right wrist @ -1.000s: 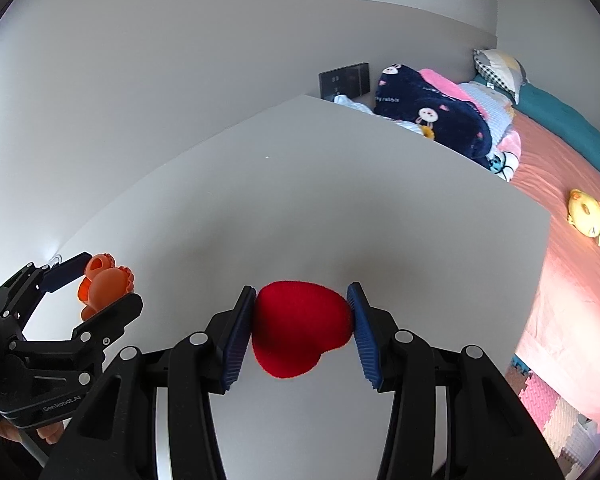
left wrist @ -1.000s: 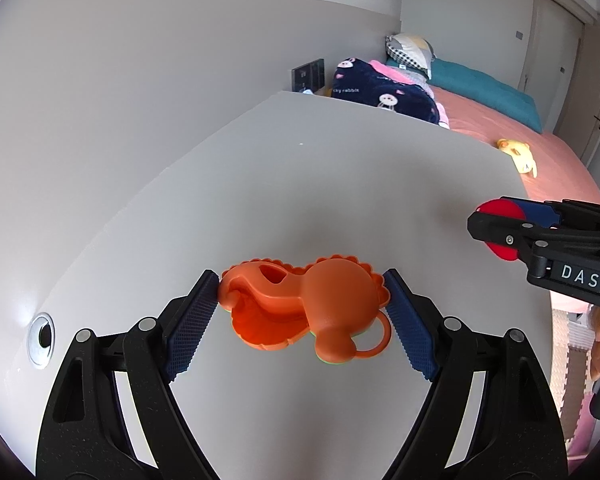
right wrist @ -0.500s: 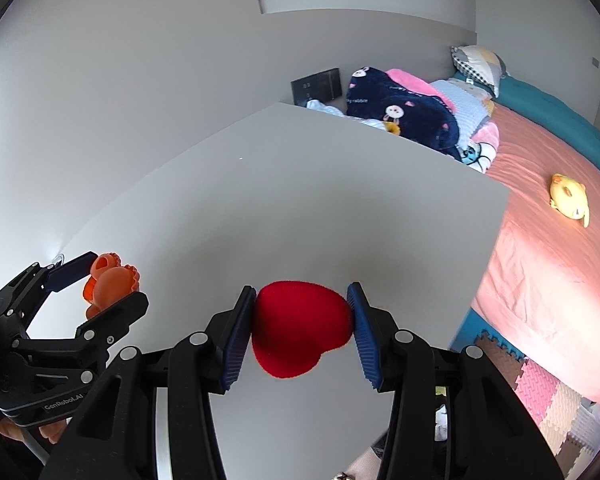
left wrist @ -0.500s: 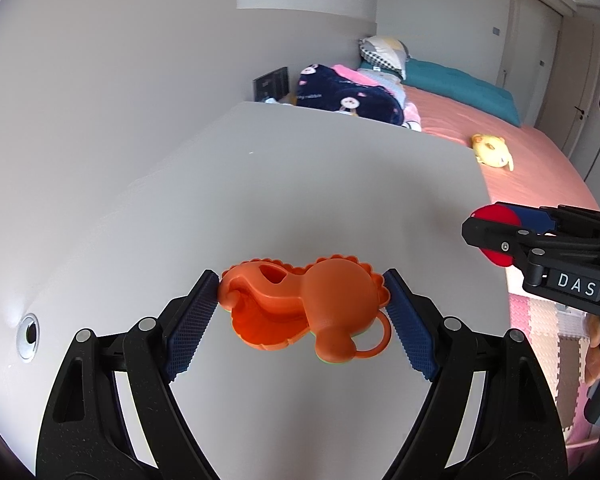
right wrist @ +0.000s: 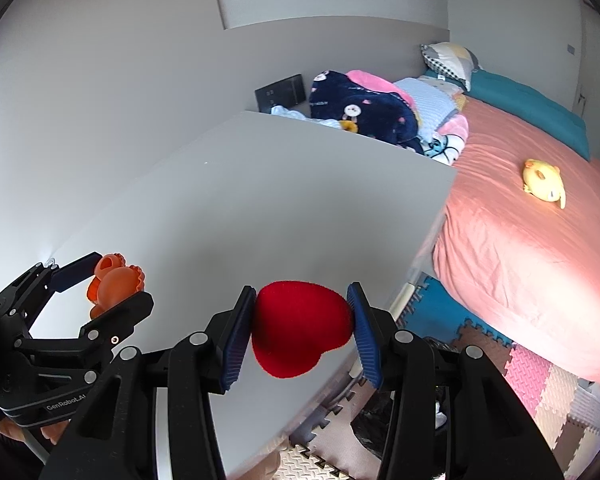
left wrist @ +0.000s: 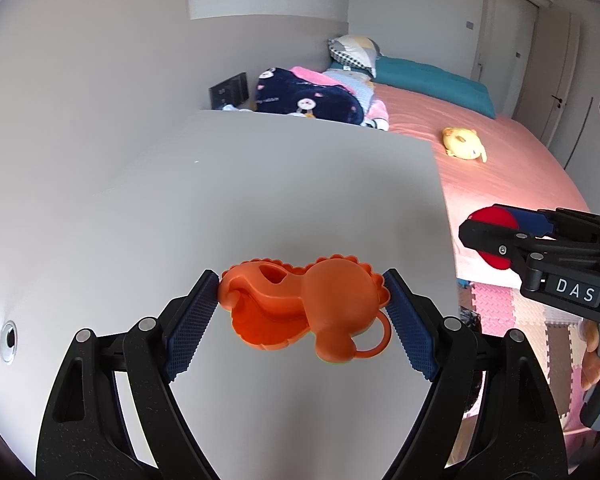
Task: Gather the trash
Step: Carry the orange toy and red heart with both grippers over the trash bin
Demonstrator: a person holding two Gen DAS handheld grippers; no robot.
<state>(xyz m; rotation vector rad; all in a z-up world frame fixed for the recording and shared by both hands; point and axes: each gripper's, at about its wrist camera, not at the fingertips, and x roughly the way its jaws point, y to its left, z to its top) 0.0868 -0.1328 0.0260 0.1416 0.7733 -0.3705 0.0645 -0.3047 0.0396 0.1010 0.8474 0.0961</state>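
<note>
My left gripper [left wrist: 302, 308] clamped on an orange plastic toy [left wrist: 304, 312] at 6 o'clock above the white table [left wrist: 260, 200], my right gripper [right wrist: 302, 322] clamped on a red heart [right wrist: 300, 328], pink bed [right wrist: 520, 240] at 3 o'clock

Beside the grey table [left wrist: 260, 184] a pink bed [right wrist: 540, 264] is seen; on the bed are laid a yellow plush [right wrist: 542, 179] and a navy blanket [right wrist: 364, 114]

Bright, even daylight; soft shadows, sharp focus, heavy fisheye bending with dark corners.
</note>
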